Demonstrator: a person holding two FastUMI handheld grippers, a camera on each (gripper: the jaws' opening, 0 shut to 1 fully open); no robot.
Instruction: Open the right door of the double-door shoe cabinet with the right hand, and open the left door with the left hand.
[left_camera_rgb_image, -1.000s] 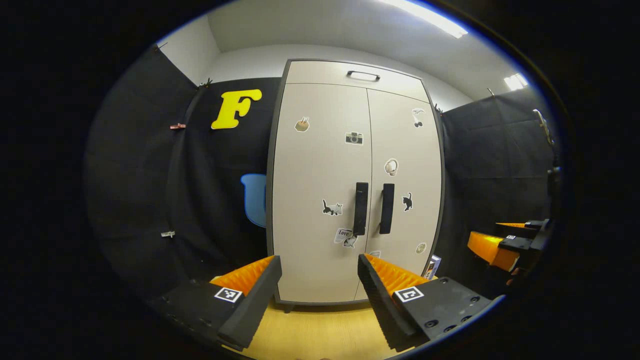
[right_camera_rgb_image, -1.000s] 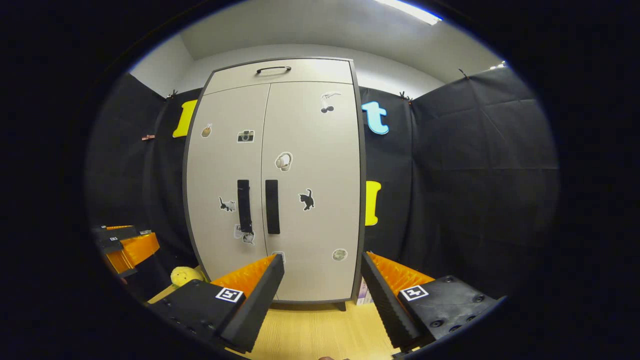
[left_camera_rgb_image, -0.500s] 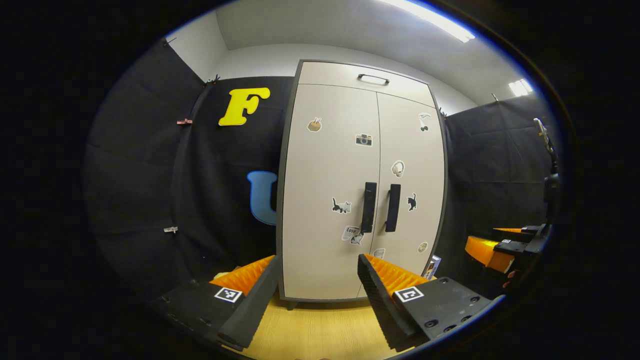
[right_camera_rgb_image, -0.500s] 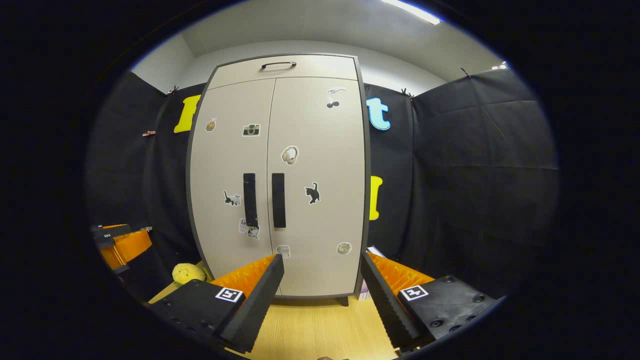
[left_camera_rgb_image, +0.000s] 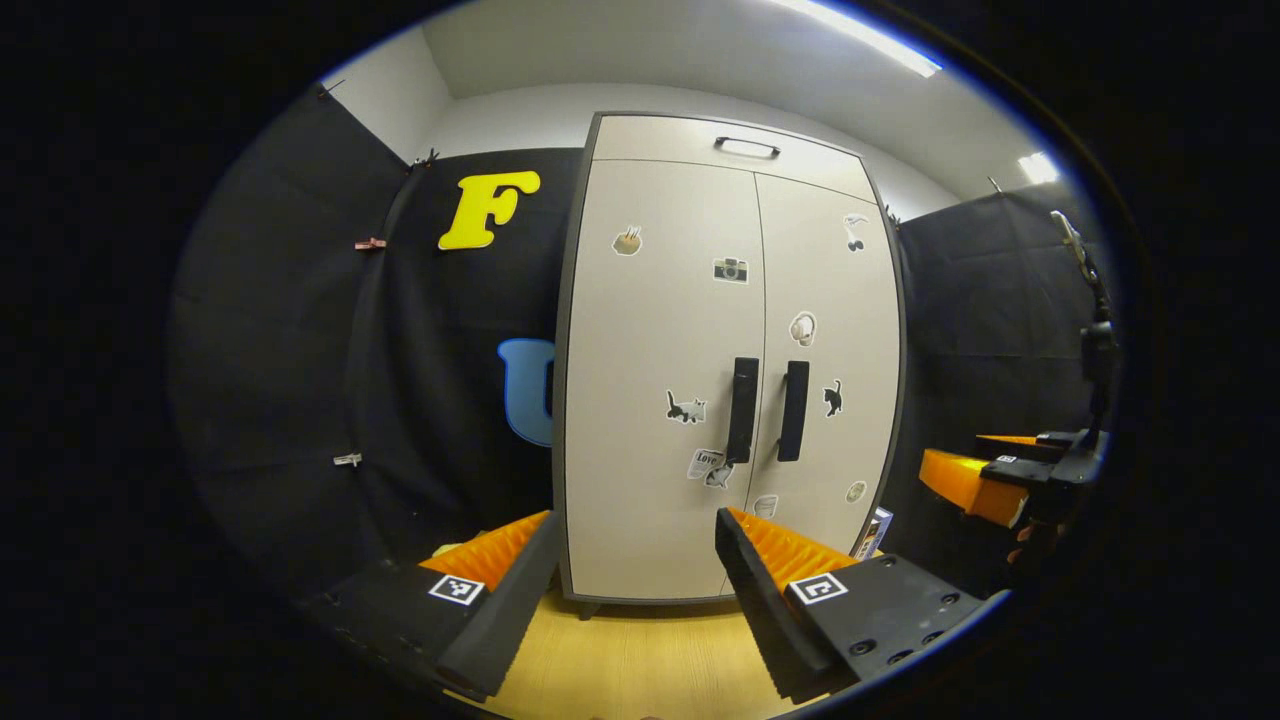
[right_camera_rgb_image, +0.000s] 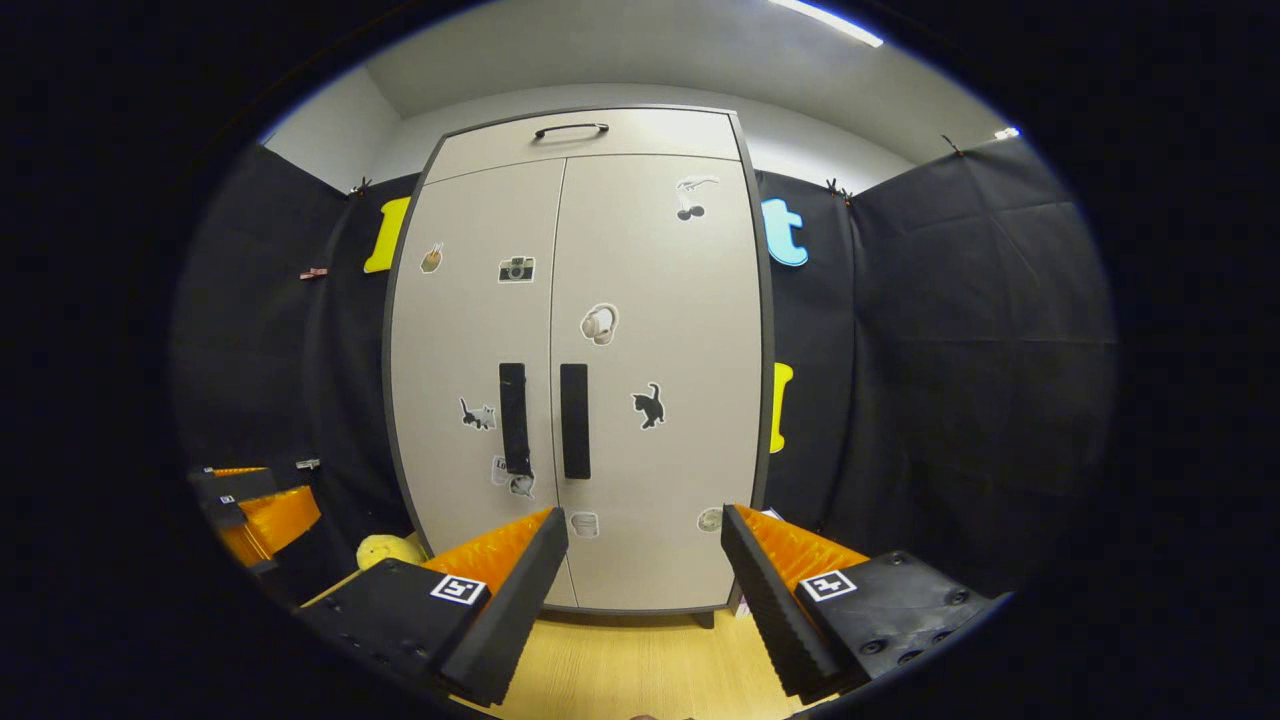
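Straight ahead of both grippers stands the shoe cabinet (left_camera_rgb_image: 730, 360), and we see its left door (left_camera_rgb_image: 655, 380) and right door (left_camera_rgb_image: 830, 340) both flush and closed. Two dark upright handles sit side by side at the seam: the left handle (left_camera_rgb_image: 742, 410) and the right handle (left_camera_rgb_image: 793, 411), just beside each other but apart.

From the left gripper view, our left gripper (left_camera_rgb_image: 635, 560) hangs low in front of the cabinet with its fingers spread wide and nothing between them, well short of the doors. Off to the right edge of that view we catch the right gripper (left_camera_rgb_image: 1000, 480), also away from the cabinet.

From the right gripper view, its fingers (right_camera_rgb_image: 500, 600) are likewise spread apart and hold nothing. A yellow plush toy (right_camera_rgb_image: 385, 550) lies on the wooden floor (right_camera_rgb_image: 640, 670) beside the cabinet's left foot, and a drawer with a bar handle (right_camera_rgb_image: 570, 130) tops the doors.
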